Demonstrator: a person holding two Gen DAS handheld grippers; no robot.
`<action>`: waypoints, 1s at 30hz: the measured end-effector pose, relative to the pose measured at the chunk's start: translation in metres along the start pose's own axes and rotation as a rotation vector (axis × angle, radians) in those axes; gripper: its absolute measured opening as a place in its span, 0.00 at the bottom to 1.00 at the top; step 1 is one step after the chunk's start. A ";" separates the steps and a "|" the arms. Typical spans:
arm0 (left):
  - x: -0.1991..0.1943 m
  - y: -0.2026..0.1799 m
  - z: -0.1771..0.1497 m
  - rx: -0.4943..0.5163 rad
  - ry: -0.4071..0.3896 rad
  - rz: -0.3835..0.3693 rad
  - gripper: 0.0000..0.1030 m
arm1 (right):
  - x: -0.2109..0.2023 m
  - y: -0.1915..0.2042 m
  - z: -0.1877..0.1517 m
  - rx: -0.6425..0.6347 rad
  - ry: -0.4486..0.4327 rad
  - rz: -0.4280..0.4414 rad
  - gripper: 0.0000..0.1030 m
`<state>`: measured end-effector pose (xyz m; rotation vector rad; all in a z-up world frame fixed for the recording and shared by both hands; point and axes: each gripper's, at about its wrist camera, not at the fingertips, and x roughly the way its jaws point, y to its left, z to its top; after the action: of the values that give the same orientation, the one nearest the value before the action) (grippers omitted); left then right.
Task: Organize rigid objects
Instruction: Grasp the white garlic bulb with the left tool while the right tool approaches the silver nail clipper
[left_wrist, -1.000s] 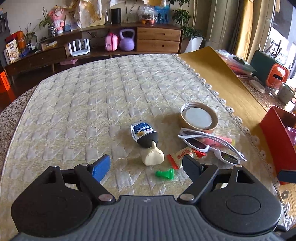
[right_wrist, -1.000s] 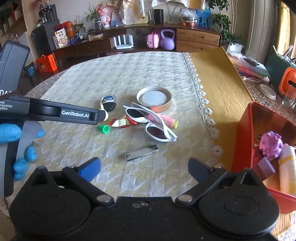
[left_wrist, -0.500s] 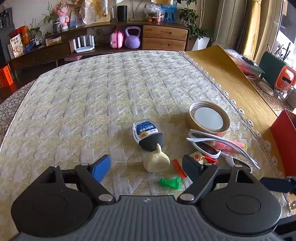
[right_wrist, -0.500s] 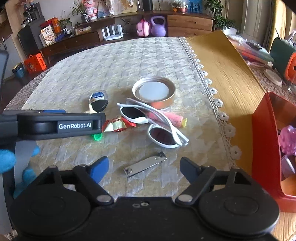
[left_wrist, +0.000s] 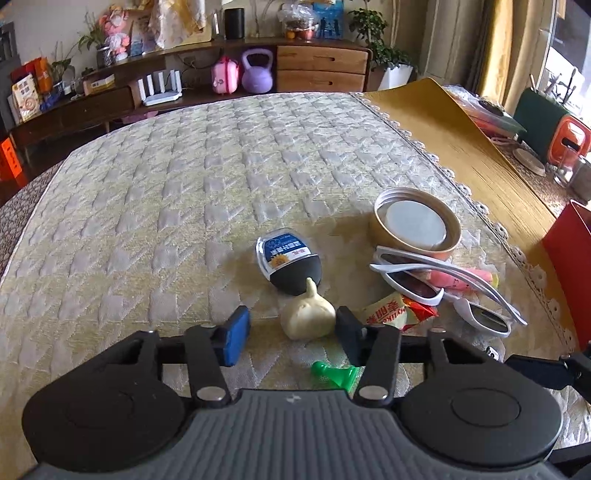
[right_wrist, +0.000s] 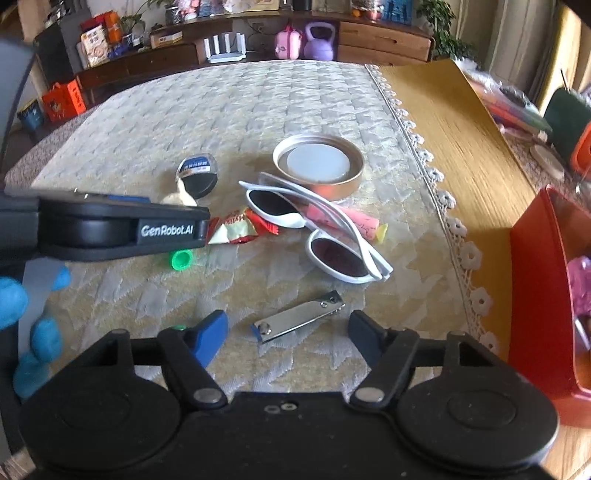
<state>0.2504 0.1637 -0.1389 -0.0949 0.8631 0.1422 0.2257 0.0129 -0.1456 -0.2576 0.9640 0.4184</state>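
My left gripper is open, its jaws on either side of a cream garlic-shaped object on the quilted cloth. A green cap lies just below it, a blue-and-black case just beyond. My right gripper is open with a metal nail clipper lying between its jaws. White sunglasses, a round tin lid, a red-yellow snack packet and a pink tube lie beyond. The left gripper's body crosses the right wrist view.
A red bin with items inside stands at the right on the wooden tabletop. The cloth's lace edge runs along the right. Shelves with a purple kettlebell lie far behind.
My left gripper has moved forward so the garlic-shaped object now lies between its narrowing jaws. My right gripper has moved forward and down over the nail clipper.
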 end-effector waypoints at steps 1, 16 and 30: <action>0.000 -0.001 0.000 0.009 -0.001 -0.001 0.43 | -0.001 0.000 -0.001 -0.004 -0.002 0.001 0.66; -0.007 -0.005 -0.004 0.048 -0.010 -0.007 0.30 | -0.019 -0.035 -0.017 0.059 -0.018 0.067 0.10; -0.039 -0.003 -0.009 0.033 -0.012 -0.026 0.30 | -0.057 -0.060 -0.040 0.108 -0.080 0.082 0.09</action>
<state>0.2193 0.1563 -0.1144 -0.0744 0.8515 0.1037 0.1952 -0.0694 -0.1185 -0.1031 0.9171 0.4475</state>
